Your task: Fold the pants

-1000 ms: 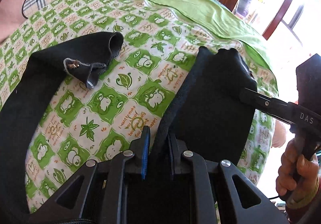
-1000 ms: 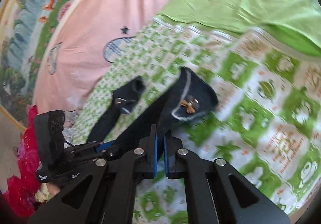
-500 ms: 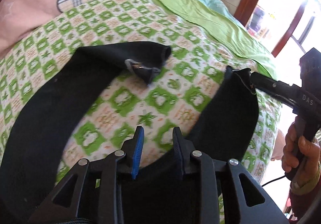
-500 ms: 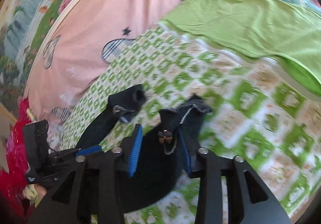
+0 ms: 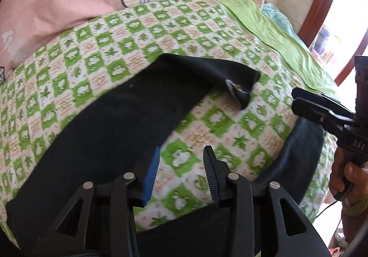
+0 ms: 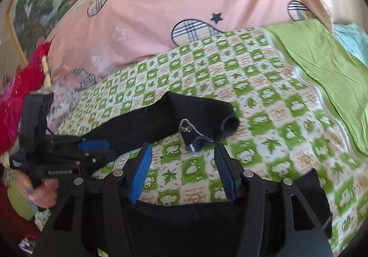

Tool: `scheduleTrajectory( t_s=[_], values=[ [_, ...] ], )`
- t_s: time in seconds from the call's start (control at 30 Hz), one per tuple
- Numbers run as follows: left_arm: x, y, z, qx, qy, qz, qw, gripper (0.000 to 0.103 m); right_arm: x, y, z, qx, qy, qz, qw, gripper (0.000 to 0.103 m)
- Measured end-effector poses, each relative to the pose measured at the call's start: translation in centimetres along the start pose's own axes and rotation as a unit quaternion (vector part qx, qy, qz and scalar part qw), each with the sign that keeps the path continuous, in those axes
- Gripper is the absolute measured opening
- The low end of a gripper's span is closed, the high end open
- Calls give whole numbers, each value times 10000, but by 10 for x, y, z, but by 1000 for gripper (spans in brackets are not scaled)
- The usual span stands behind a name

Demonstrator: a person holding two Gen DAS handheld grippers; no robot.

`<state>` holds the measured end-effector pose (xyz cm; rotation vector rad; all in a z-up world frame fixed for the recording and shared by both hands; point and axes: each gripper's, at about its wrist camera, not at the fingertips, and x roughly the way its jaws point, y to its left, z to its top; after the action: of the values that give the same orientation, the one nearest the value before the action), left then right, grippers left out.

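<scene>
Black pants (image 5: 119,128) lie on a green-and-white checked bed cover (image 5: 96,63). One leg runs to a cuff (image 5: 243,82) with a small bow; it also shows in the right wrist view (image 6: 207,123). The other leg (image 5: 299,155) curves at the right. My left gripper (image 5: 181,169) is open and empty over the cover between the legs. My right gripper (image 6: 181,169) is open and empty just short of the cuff; it also shows at the right of the left wrist view (image 5: 299,100).
A pink quilt (image 6: 161,15) with plaid hearts lies at the back. A plain green sheet (image 6: 322,61) covers the right side of the bed. Red cloth (image 6: 20,91) sits at the left. A window and wooden frame (image 5: 322,4) stand at the far right.
Both grippers have opened and let go of the pants. Both have pulled back, and the pants now lie on the bed.
</scene>
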<state>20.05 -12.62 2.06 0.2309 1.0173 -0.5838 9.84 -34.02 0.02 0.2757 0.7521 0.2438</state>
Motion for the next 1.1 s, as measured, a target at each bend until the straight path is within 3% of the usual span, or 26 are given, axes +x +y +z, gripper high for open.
scheduleTrajectory(
  t_s=[0.23, 0.47, 0.67, 0.83, 0.97, 1.07, 1.1],
  values=[
    [6, 41, 21, -193, 26, 401, 9990, 44, 41, 16, 14, -694, 393, -244, 9965, 63],
    [27, 78, 46, -215, 201, 702, 9971, 51, 83, 33, 19, -1581, 805, -692, 9817, 63],
    [59, 97, 62, 105, 582, 860, 9945, 54, 105, 37, 18, -2115, 1003, -1142, 9655, 63],
    [86, 102, 64, 424, 942, 883, 9907, 55, 113, 27, 20, -2226, 1116, -1314, 9595, 63],
    [99, 103, 63, 561, 1080, 802, 9893, 54, 107, 15, 25, -2184, 1071, -1241, 9620, 30],
    [104, 107, 65, 474, 1163, 530, 9907, 41, 98, 8, 32, -2139, 992, -1200, 9644, 14],
    [104, 107, 65, 457, 1173, 460, 9910, 35, 96, 7, 34, -2129, 966, -1182, 9651, 13]
  ],
)
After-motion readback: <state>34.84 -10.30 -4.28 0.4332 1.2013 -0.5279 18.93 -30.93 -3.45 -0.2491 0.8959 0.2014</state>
